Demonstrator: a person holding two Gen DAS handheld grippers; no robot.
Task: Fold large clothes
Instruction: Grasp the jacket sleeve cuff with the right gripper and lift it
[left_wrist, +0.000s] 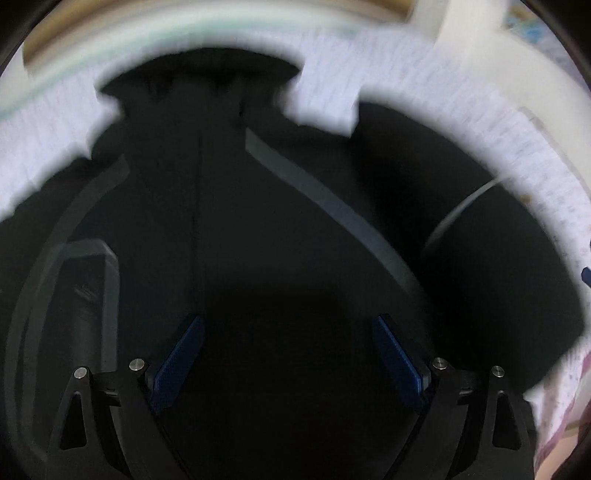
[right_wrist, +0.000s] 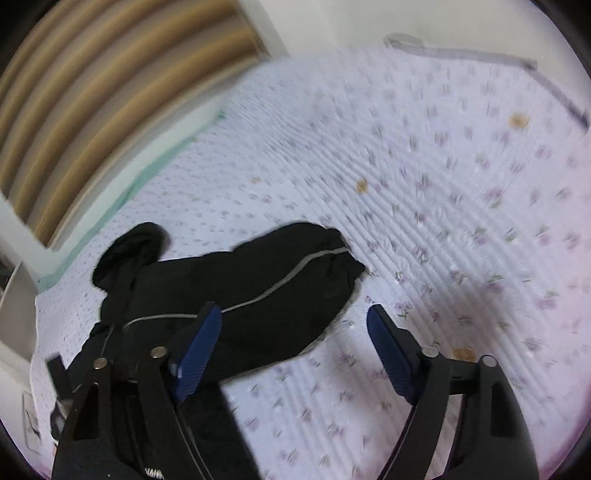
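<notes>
Both hand-held grippers gape wide, empty: left hand-held gripper (left_wrist: 288, 354) right above the black jacket (left_wrist: 258, 221) on the bed (right_wrist: 406, 166); right hand-held gripper (right_wrist: 295, 332) beside its sleeve (right_wrist: 295, 273). I aim for a clean edge pinch.

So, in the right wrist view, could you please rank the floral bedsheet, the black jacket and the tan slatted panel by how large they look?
1. Floral bedsheet: fills most of the view.
2. Black jacket and tan slatted panel: they look about alike, and the jacket lies nearer the camera, partly hidden behind the gripper, so I would not rank them.
</notes>
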